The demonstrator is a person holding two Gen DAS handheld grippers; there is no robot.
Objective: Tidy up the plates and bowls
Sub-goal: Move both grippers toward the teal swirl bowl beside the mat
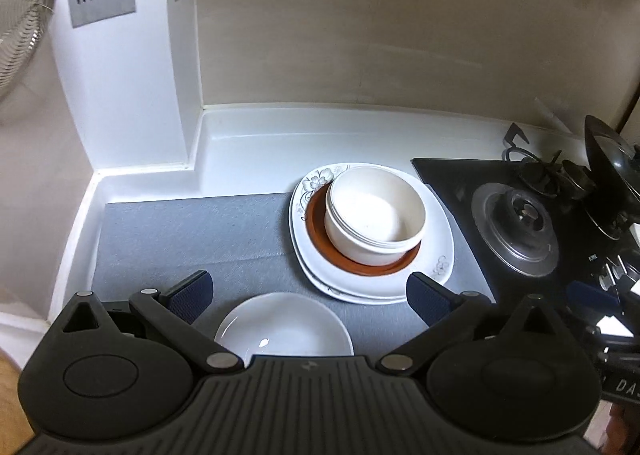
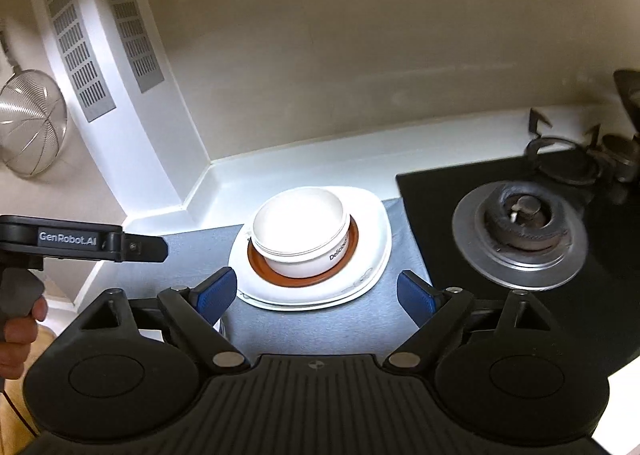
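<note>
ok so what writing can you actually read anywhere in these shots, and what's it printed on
"GenRobot.AI": white lettering on the side of the left gripper, seen from the right wrist view.
"Delicio": partly readable black print on the outside of the white bowl; the rest curves out of sight.
"DA": cut-off white letters on a dark object at the frame's right edge.
Small white marking beside the stove knobs: too blurred to read.

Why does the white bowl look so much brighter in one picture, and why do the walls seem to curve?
In the right wrist view, glare washes out the inside of the white bowl; in the left wrist view the bowl is evenly lit and shows its shading. Both fisheye lenses bend straight lines, so the vent grille bows.
</note>
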